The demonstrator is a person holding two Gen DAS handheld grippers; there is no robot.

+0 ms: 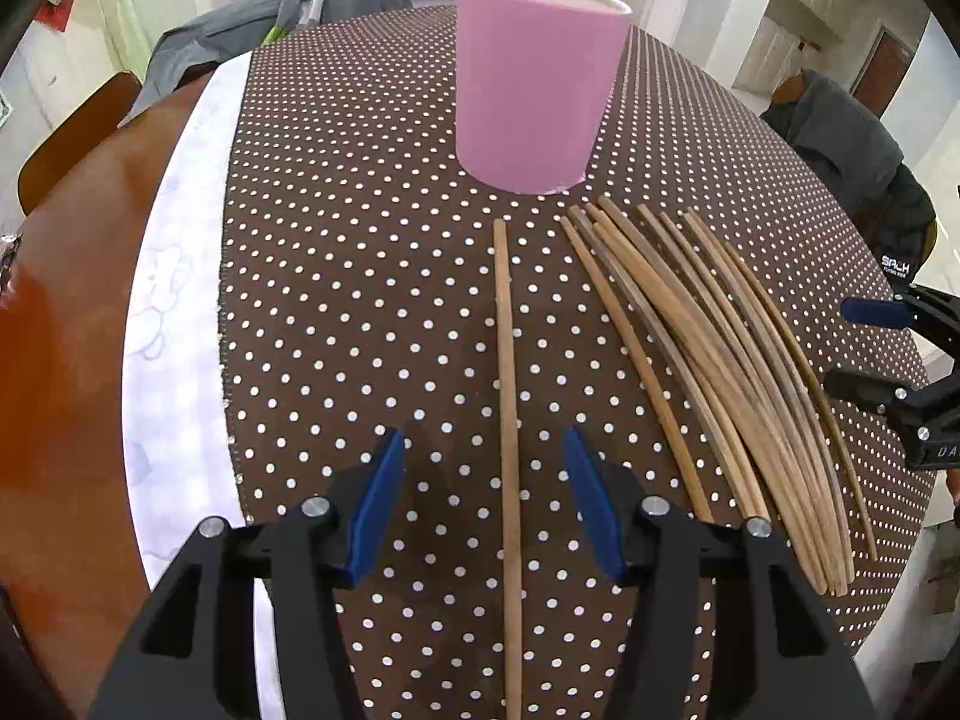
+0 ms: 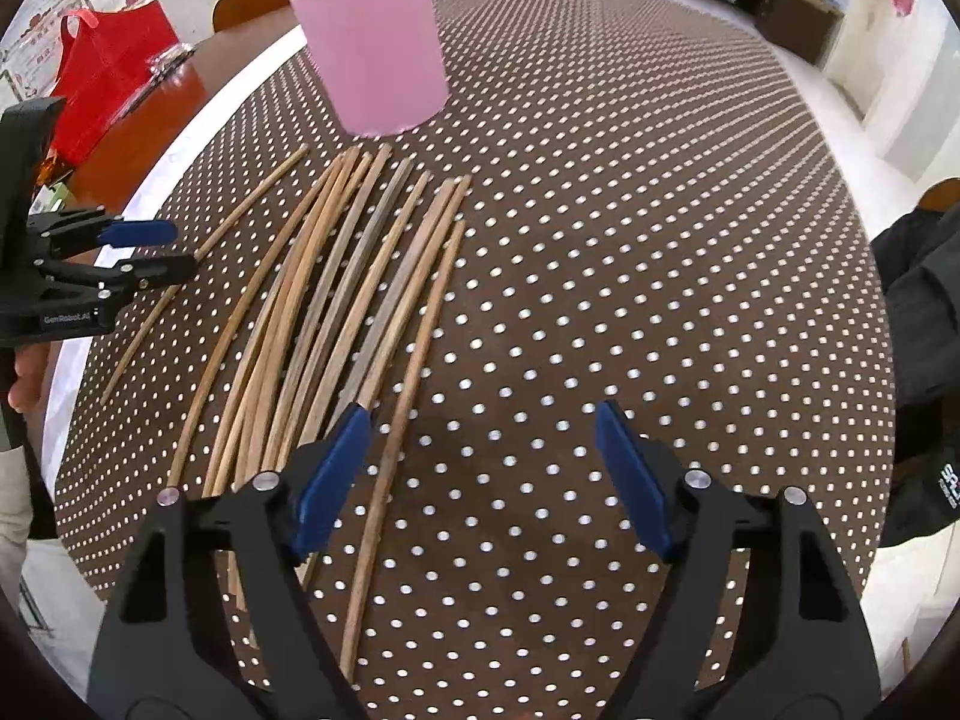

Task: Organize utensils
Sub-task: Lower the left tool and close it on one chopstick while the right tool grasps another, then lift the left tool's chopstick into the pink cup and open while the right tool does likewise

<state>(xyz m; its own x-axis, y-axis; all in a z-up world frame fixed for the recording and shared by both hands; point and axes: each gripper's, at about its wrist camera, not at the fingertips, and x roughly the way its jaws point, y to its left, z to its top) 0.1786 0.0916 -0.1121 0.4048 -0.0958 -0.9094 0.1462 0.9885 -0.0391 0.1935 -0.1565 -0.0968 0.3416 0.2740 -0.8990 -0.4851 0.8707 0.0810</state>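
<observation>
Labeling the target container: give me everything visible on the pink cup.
The pink cup is a plain matte cylinder with a pale rim, no handle or markings visible. It stands upright on the brown polka-dot cloth, beyond the far ends of the wooden chopsticks; none clearly touch it. Its inside is not visible. Neither gripper touches it.

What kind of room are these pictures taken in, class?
Probably a home dining room: a table under a dotted cloth, wooden chopsticks beside a pink holder, and a chair.
</observation>
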